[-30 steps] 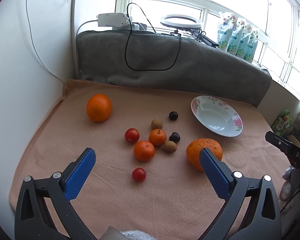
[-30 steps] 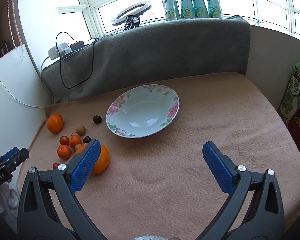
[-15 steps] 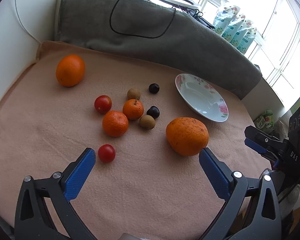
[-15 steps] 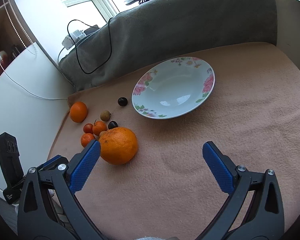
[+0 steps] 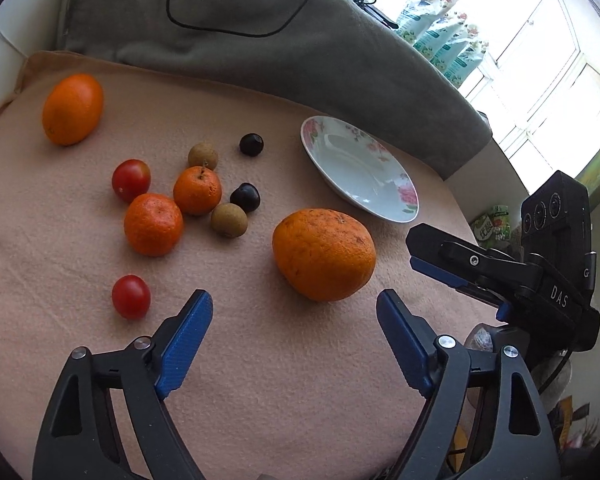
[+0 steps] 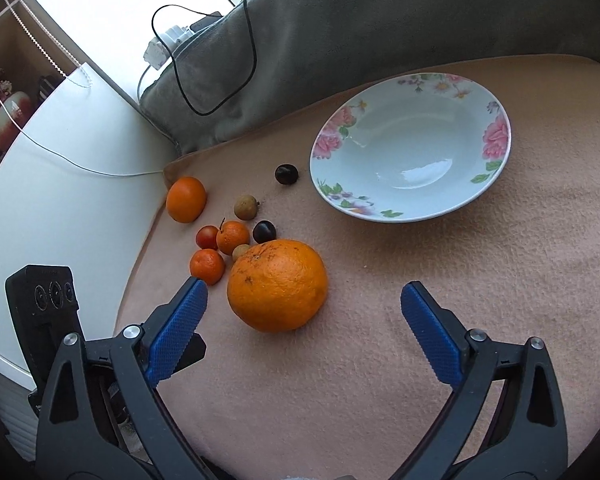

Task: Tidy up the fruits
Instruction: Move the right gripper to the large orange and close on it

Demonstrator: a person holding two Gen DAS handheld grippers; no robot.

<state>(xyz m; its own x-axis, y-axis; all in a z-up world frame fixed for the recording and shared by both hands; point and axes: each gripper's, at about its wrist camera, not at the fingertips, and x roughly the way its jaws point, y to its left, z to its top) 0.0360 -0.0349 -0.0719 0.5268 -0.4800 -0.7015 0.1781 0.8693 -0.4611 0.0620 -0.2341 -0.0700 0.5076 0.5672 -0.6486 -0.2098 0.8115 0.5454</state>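
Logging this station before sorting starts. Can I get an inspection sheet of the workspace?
Surface: peach blanket, flat.
Job's things: big orange, far orange, two mandarins, two tomatoes, two brown and two dark small fruits, all loose; flowered plate holds no fruit.
Clutter: nothing seen.
Grippers: left hand-held gripper and right hand-held gripper closing, gripping nothing.
Cables: black cable on grey blanket; white cord along wall.
Surroundings: windows, packets on the sill.

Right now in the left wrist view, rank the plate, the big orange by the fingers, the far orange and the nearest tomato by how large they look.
1. Plate
2. Big orange, though it sits nearer the camera
3. Far orange
4. Nearest tomato
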